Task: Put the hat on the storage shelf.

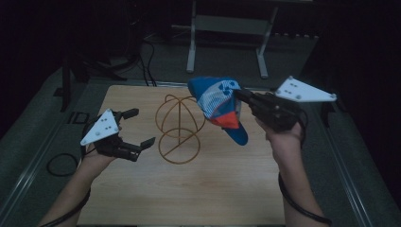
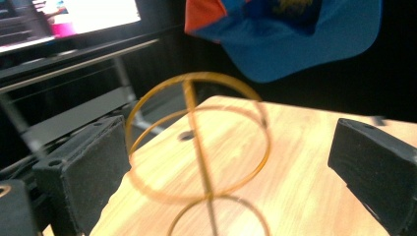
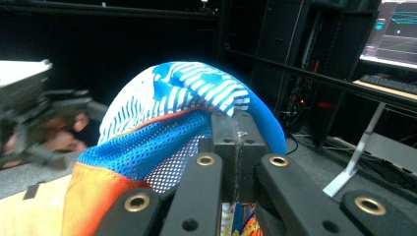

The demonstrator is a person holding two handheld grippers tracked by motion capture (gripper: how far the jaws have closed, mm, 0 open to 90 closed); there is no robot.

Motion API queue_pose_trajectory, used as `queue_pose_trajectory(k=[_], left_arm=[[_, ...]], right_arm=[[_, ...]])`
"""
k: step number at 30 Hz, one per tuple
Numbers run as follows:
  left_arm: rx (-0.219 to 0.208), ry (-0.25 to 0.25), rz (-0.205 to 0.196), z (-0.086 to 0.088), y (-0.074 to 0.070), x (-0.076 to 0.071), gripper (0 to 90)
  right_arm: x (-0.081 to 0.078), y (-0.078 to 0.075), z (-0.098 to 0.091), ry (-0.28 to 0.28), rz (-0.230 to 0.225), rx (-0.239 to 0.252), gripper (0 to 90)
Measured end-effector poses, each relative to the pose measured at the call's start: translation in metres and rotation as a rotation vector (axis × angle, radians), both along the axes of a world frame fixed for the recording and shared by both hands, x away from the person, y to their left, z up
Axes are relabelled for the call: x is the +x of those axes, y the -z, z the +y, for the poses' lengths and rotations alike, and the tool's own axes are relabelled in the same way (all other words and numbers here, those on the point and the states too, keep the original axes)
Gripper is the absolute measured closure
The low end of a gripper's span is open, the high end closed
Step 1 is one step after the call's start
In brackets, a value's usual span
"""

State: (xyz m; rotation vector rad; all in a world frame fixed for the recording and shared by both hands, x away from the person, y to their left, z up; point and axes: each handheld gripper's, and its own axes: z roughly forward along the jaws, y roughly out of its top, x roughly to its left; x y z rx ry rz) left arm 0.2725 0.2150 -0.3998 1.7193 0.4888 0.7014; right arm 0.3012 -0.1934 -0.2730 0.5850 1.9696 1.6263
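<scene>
**Cap carried toward the wire stand**

While held aloft at upper centre of the high view, the blue, white-striped and orange mesh-backed cap (image 1: 218, 106) hangs just right of the golden wire hat stand (image 1: 178, 128), clear of the light wooden table (image 1: 189, 189). Its fabric edge is pinched between the closed jaws of the right gripper (image 1: 241, 96), seen close up in the right gripper view. At lower left, the left gripper (image 1: 137, 127) waits empty, jaws wide. Judged step: transport; the next move would call for lowering the crown over the stand's upper loop.
</scene>
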Motion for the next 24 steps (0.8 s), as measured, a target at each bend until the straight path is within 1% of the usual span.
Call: queue_pose_trajectory(k=[1,2,3,4,6,7,8,10,12,13,14,17,18,20,21,24], left_arm=[[-0.006,-0.011,-0.012,0.003,0.005,-0.003,2.3],[-0.006,-0.027,-0.018,0.006,0.009,-0.006,2.3],[-0.006,-0.051,-0.026,0.009,0.014,-0.008,2.3],[-0.004,-0.060,-0.024,0.012,0.019,-0.011,2.4],[-0.018,-0.080,-0.011,0.017,0.032,-0.015,2.4],[-0.023,-0.088,0.000,0.020,0.039,-0.018,2.4],[-0.038,-0.091,0.012,0.023,0.047,-0.020,2.4],[-0.057,-0.114,0.026,0.028,0.061,-0.024,2.4],[-0.075,-0.128,0.027,0.031,0.072,-0.029,2.4],[-0.077,-0.144,0.026,0.033,0.077,-0.030,2.4],[-0.087,-0.149,0.025,0.034,0.081,-0.032,2.4],[-0.127,-0.149,0.046,0.037,0.092,-0.034,2.4],[-0.132,-0.142,0.053,0.037,0.095,-0.034,2.4],[-0.141,-0.148,0.061,0.037,0.101,-0.034,2.4],[-0.147,-0.139,0.068,0.037,0.103,-0.033,2.4],[-0.163,-0.136,0.084,0.037,0.111,-0.033,2.4]], right_arm=[[0.004,-0.001,0.007,-0.002,0.000,-0.002,90.0],[0.008,-0.002,0.015,0.008,-0.004,-0.012,90.0],[0.012,-0.003,0.023,0.007,-0.001,-0.021,90.0],[0.016,-0.005,0.030,0.006,-0.003,-0.027,90.0],[0.023,-0.008,0.048,0.013,-0.022,-0.055,90.0],[0.026,-0.009,0.058,0.008,-0.020,-0.068,90.0],[0.030,-0.009,0.067,0.007,-0.019,-0.080,90.0],[0.036,-0.006,0.087,0.000,-0.017,-0.110,90.0],[0.042,0.000,0.107,-0.011,-0.019,-0.144,90.0],[0.045,0.003,0.117,-0.024,-0.008,-0.155,90.0],[0.047,0.008,0.126,-0.037,0.009,-0.169,90.0],[0.053,0.022,0.151,-0.082,0.055,-0.210,90.0],[0.054,0.027,0.157,-0.097,0.071,-0.221,90.0],[0.054,0.036,0.166,-0.130,0.092,-0.253,90.0],[0.054,0.040,0.170,-0.136,0.093,-0.269,90.0],[0.055,0.050,0.174,-0.161,0.125,-0.289,90.0]])
